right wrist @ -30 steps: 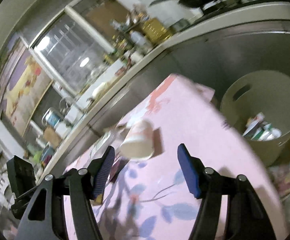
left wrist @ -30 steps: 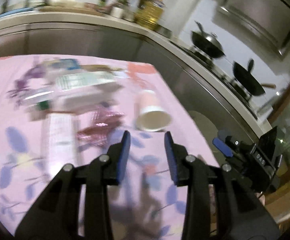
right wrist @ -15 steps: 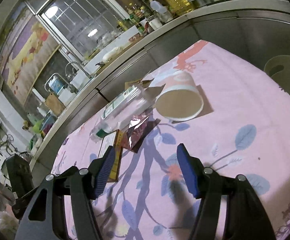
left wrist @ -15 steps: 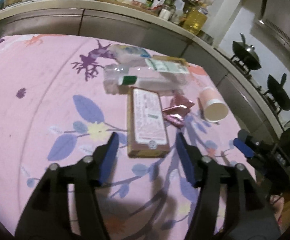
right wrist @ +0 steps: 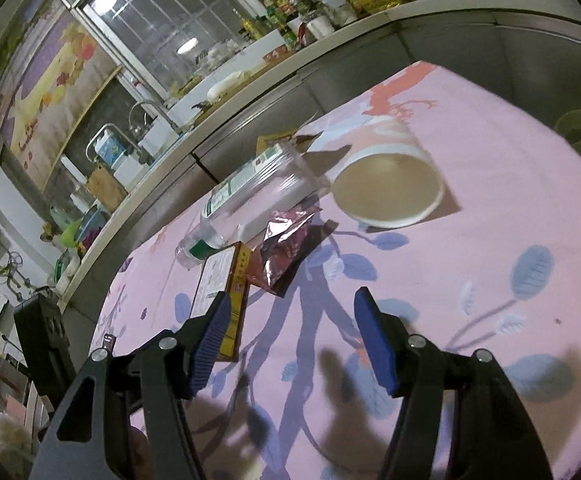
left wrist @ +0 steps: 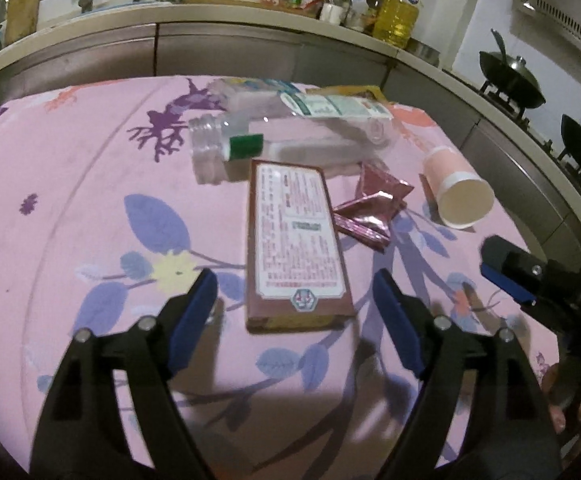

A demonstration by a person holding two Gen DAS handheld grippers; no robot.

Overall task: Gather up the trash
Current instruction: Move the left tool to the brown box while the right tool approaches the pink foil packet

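On a pink cloth printed with blue leaves and purple branches, the trash lies in one loose cluster across the middle of the left wrist frame. Nearest is a flat brown rectangular carton with a white printed label. Its long axis runs up the frame, almost in line with the left gripper, and its near short end sits between the two blue-padded fingers, which stand spread wider than the carton and hold nothing. The carton therefore seems the likely next pick, and it would call for closing across the narrow width.

The right gripper is also wide open and empty. In its own view the cluster lies ahead and to the upper left, with the crinkled pink foil wrapper closest to its line and the carton off to the left, beside its left finger. The left gripper is judged the better placed for the carton.

By count:
- One carton.
- One foil wrapper, folded and touching the carton's right edge.
- One clear plastic bottle with a green-and-white label and a green neck band, lying crosswise beyond the carton.
- One pink paper cup on its side at the right, mouth toward the cameras.
- One flat yellowish packet behind the bottle, mostly hidden.
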